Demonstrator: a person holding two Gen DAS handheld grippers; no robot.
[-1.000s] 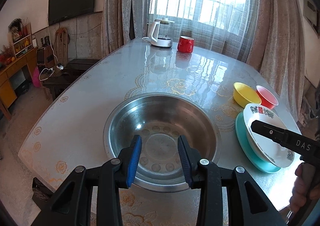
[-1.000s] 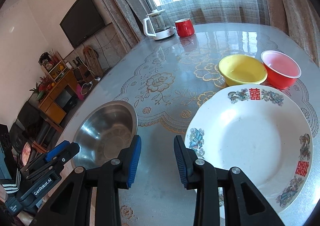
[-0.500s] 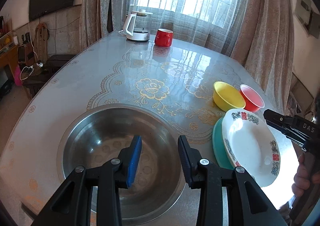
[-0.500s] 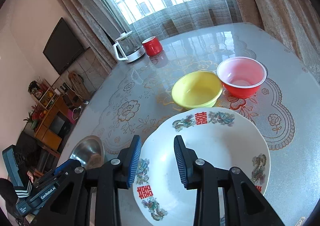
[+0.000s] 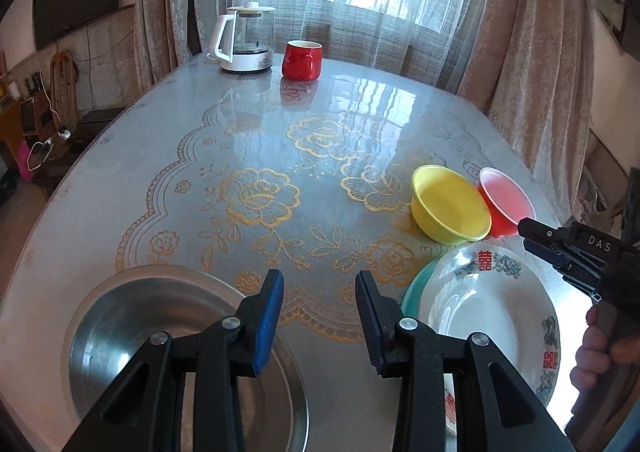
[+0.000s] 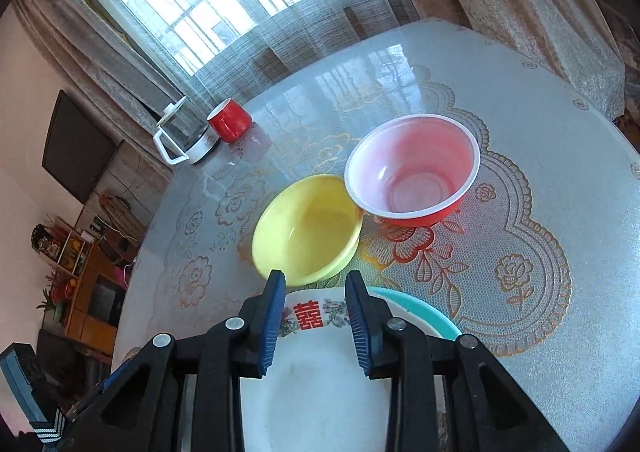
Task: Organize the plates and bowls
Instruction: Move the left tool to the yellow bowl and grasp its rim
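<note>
a round table (image 5: pixel 320 123) covered with a lace-patterned cloth under a glossy sheet is seen from both wrist views. the left gripper (image 5: pixel 319 316) is held above the near edge of the table with its fingers spread wide apart and nothing between them. just below and to its left a steel basin (image 5: pixel 132 336) is set on the table; nothing can be seen inside it apart from reflections. to the right, a white plate (image 5: pixel 492 316) printed with red characters and flowers is stacked on a teal plate (image 5: pixel 414 292), of which only a crescent of rim is shown. the white plate's face is bare. beyond the stack a yellow bowl (image 5: pixel 450 203) and a red bowl (image 5: pixel 506 201) are placed side by side, rims touching or nearly so; both appear to hold nothing.

the right gripper (image 6: pixel 316 322) is held over the far rim of the white plate (image 6: pixel 312 392), its fingers parted wide and nothing clasped; whether the plate is touched cannot be told. the yellow bowl (image 6: pixel 308 230) lies just past its fingertips, with the red bowl (image 6: pixel 412 171) beside it and the teal plate (image 6: pixel 424 312) showing at the right.

at the far end of the table, by the curtained window, a glass kettle (image 5: pixel 246 39) and a red mug (image 5: pixel 302 59) are stood close together.
</note>
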